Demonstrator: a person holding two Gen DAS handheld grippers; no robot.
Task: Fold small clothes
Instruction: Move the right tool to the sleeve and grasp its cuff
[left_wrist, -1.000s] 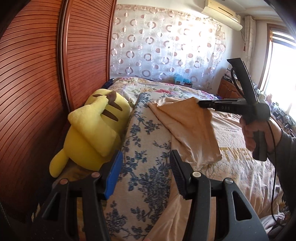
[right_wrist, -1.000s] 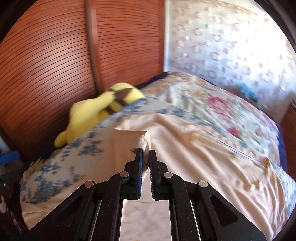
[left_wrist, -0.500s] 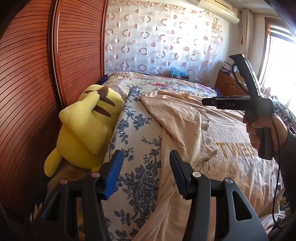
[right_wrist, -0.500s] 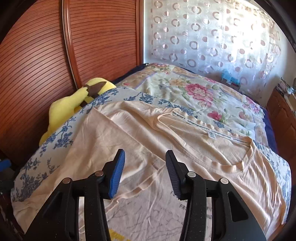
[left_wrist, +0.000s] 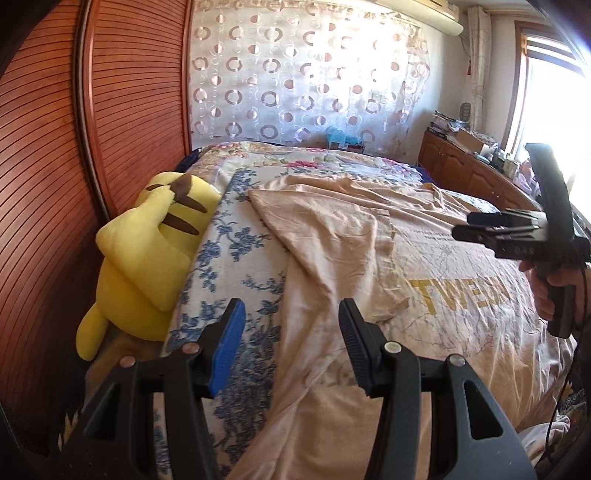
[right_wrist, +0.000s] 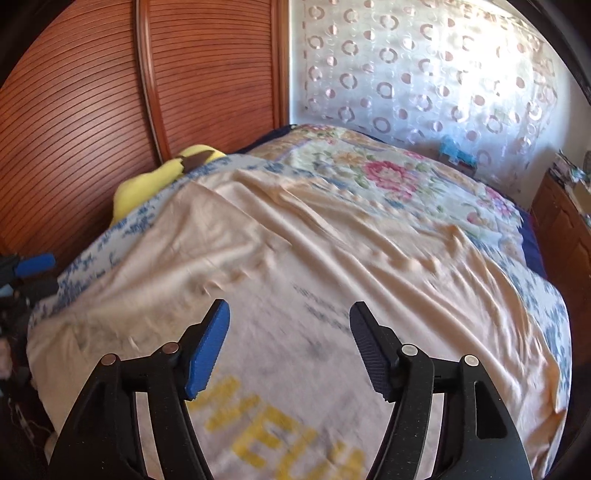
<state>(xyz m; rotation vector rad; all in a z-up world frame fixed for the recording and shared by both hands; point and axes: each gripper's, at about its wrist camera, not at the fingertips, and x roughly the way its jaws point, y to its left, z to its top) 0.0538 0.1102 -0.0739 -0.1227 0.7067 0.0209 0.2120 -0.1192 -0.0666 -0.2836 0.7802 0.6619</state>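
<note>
Your peach T-shirt (left_wrist: 369, 258) lies spread flat across the bed (left_wrist: 236, 280), filling the centre and right of the left wrist view. Its long axis runs from the lower centre of that frame up toward the upper right, with the neckline end farther up the frame near the floral quilt (left_wrist: 314, 158) and the hem toward the bottom. Yellow block letters (left_wrist: 461, 291) sit at right of centre, reading left to right. The shirt's left portion is folded inward, its edge running diagonally from upper left to lower centre. Your left gripper (left_wrist: 291, 328) fills the bottom of the frame, jaws spread wide and holding nothing, poised over the shirt's left edge where it meets the blue floral sheet. Your right gripper (right_wrist: 290, 332) also has its jaws wide apart and empty, above the printed chest area; that view is blurred, so whether it touches the cloth cannot be told. In the left wrist view the right gripper (left_wrist: 480, 227) appears at the right edge, gripped by your right hand (left_wrist: 550, 288). A yellow plush toy (left_wrist: 147, 254) lies at the left, between the bed and the slatted wooden doors (left_wrist: 92, 129).
</note>
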